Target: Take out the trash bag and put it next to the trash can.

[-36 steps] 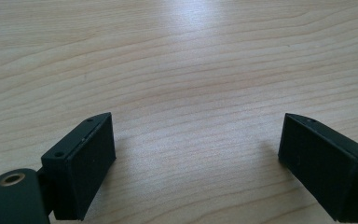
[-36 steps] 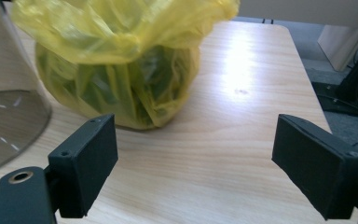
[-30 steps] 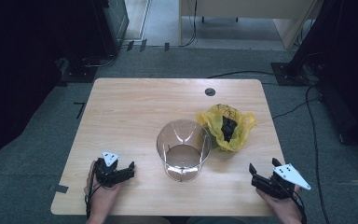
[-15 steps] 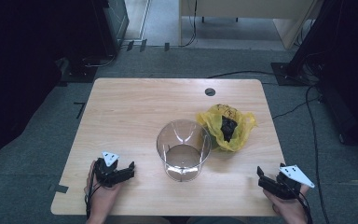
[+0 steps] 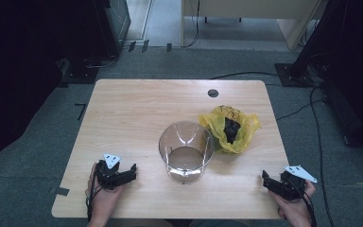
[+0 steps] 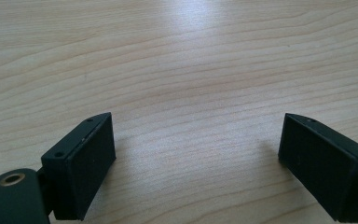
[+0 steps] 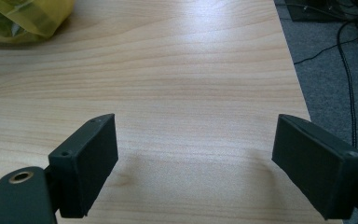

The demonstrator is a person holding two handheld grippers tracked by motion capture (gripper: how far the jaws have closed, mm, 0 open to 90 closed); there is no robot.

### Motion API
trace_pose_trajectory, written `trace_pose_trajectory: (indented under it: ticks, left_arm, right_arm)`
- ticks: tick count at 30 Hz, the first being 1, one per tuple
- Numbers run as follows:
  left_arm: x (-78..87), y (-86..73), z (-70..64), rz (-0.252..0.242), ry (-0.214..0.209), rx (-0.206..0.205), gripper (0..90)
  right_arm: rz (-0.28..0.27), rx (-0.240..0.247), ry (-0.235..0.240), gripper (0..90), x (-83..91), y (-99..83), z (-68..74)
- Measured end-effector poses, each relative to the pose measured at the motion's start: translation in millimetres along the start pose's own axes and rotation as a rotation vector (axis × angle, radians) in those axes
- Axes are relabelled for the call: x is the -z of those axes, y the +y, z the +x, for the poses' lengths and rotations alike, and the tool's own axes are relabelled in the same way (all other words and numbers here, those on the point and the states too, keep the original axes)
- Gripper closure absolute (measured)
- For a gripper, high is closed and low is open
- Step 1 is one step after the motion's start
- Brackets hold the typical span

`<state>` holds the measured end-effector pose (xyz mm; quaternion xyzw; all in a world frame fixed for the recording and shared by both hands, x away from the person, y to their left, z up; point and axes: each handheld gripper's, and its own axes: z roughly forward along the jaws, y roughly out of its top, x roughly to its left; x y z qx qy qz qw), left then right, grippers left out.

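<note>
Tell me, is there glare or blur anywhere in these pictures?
High view: soft overall, bright glints on the clear glass container. Left gripper view: a pale sheen on the table near the top, wood grain fairly crisp. Right gripper view: similar sheen, yellow bag slightly blurred.

Pale wood-grain rectangular tabletop [image 5: 137, 118]; crinkled yellow plastic bag [image 5: 229, 130] right of centre, dark inside; clear round glass bowl [image 5: 185, 150]; grey carpet floor [image 5: 28, 161].

From above the near edge we look down over the whole table [image 5: 137, 113]. Each claw camera sits low, close to the wood — ours on the right shares the yellow bag [image 7: 25, 18] with the high view.
</note>
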<state>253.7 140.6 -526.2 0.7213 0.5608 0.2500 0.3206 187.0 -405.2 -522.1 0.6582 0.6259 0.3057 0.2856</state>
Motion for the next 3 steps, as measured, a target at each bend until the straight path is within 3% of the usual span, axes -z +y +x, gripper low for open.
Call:
trace_pose_trajectory:
  ticks: [3]
  left_arm:
    - [0.0, 0.0, 0.0, 0.000, 0.000, 0.000, 10.2]
  right_arm:
    - [0.002, 0.005, -0.004, 14.3, -0.2, -0.2, 1.0]
